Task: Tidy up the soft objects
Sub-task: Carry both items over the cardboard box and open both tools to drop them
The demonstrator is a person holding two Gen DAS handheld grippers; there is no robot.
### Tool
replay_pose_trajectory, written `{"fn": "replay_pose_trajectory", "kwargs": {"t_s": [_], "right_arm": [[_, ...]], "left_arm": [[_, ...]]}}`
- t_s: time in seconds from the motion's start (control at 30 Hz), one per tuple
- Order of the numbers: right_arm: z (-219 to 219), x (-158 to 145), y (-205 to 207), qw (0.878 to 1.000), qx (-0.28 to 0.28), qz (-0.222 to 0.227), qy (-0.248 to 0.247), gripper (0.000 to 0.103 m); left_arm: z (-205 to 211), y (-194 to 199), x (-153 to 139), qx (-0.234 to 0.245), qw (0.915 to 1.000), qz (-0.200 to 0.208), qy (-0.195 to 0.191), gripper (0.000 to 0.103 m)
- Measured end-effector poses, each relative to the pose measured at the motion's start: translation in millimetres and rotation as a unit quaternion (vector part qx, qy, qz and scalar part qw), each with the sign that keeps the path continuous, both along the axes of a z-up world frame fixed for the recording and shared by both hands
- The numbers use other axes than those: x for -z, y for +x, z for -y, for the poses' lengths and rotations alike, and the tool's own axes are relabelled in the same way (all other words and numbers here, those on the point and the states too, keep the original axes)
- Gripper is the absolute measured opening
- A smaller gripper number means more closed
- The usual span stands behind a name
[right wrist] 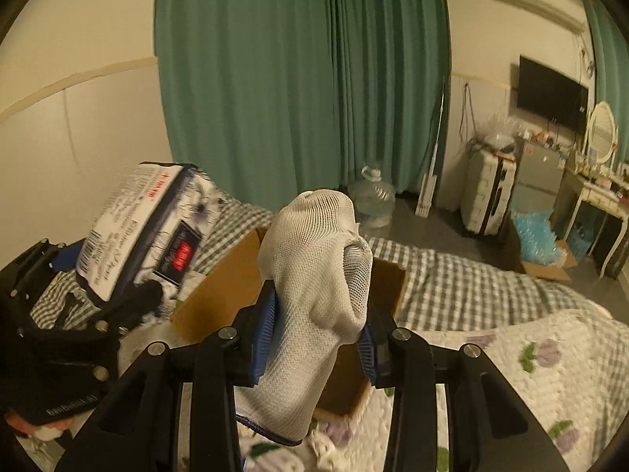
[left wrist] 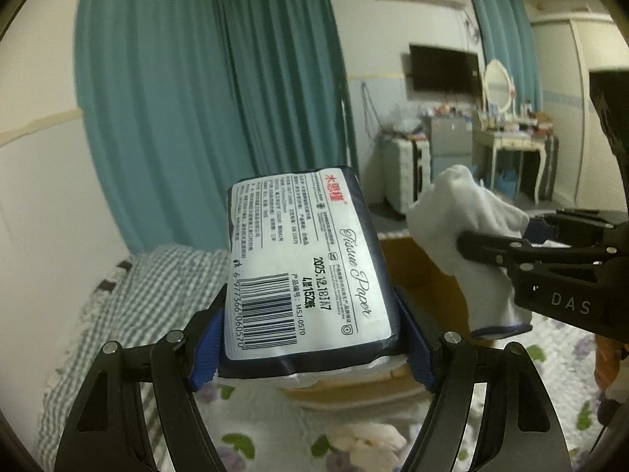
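while the left wrist view showed the left gripper [left wrist: 310, 338] clamped on a tissue pack [left wrist: 306, 263] held above a cardboard box [left wrist: 428, 271] on the bed [left wrist: 354, 432], the right gripper [left wrist: 491, 251] entered from the right pinching a white sock [left wrist: 468, 220]. in the right wrist view the right gripper [right wrist: 314, 338] gripped the sock [right wrist: 314, 275] between its blue pads [right wrist: 264, 330] over the box [right wrist: 220, 287], tissue pack [right wrist: 133, 228] at left in the left gripper [right wrist: 70, 295].

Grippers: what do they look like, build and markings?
Both alike: the left gripper and right gripper are matte black linkage frames with triangular cutouts, silver pivot pins and blue ribbed pads. White lettering "DAS" shows on the right one's side in the left view.
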State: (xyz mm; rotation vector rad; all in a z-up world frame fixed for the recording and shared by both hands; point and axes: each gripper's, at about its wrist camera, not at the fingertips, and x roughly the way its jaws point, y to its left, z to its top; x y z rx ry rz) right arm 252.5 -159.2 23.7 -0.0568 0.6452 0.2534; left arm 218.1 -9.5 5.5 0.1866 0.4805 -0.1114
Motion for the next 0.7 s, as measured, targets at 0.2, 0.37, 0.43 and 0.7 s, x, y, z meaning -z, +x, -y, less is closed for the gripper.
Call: {"fn": "replay_pose_trajectory", "kwargs": {"t_s": [0.2, 0.37, 0.43, 0.7], "right_arm": [[1.3, 44.4, 57.0, 0.999, 0.007, -0.039, -0.003, 0.037], [4.2, 72.8, 80.1, 0.998, 0.004, -0.059, -0.007, 0.037], [5.3, 78.4, 81.6, 0.998, 0.001, -0.057, -0.013, 0.041], [16.1, 50.1, 58.7, 0.999, 0.028, -0.019, -0.015, 0.079]], "left_arm": [[13.9, 51.6, 41.4, 0.010, 0.9987, -0.047, 0.017, 0.075], [23.3, 65.0, 62.8, 0.019, 0.9968, -0.073, 0.025, 0.080], [27.4, 66.2, 66.1, 0.023, 0.9962, -0.081, 0.022, 0.083], [17.1, 52.9, 47.3, -0.002, 0.9956, -0.093, 0.009, 0.084]]}}
